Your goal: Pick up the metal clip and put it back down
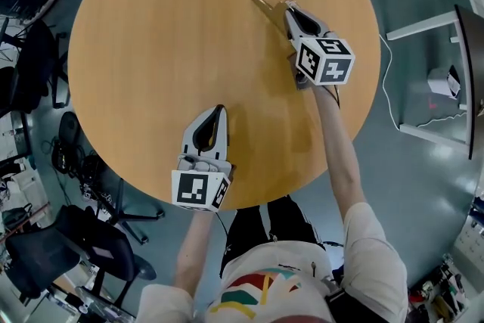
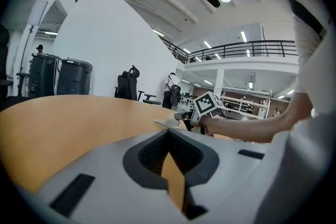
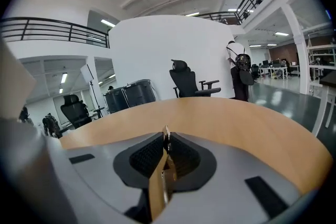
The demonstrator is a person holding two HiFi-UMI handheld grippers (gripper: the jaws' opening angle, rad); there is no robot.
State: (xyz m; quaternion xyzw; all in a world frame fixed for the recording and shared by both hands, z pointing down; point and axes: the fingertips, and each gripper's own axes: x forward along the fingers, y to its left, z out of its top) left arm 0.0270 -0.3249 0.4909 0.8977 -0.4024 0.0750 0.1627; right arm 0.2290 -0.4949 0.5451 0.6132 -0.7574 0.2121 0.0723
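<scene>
The metal clip [image 1: 264,5] is thin and silvery and sticks out to the left from the tips of my right gripper [image 1: 288,9], over the far right part of the round wooden table [image 1: 166,34]. That gripper is shut on it. In the right gripper view the clip [image 3: 166,162] stands edge-on between the black pads. Whether it touches the tabletop I cannot tell. My left gripper [image 1: 220,110] rests near the table's front edge, shut and with nothing in it. The left gripper view shows the clip [image 2: 161,124] and the right gripper's marker cube [image 2: 209,105] across the table.
Black office chairs [image 1: 34,72] stand off the table's left side, and another [image 1: 72,250] at the lower left. A white desk frame [image 1: 423,79] and a cable [image 1: 386,79] lie on the floor to the right.
</scene>
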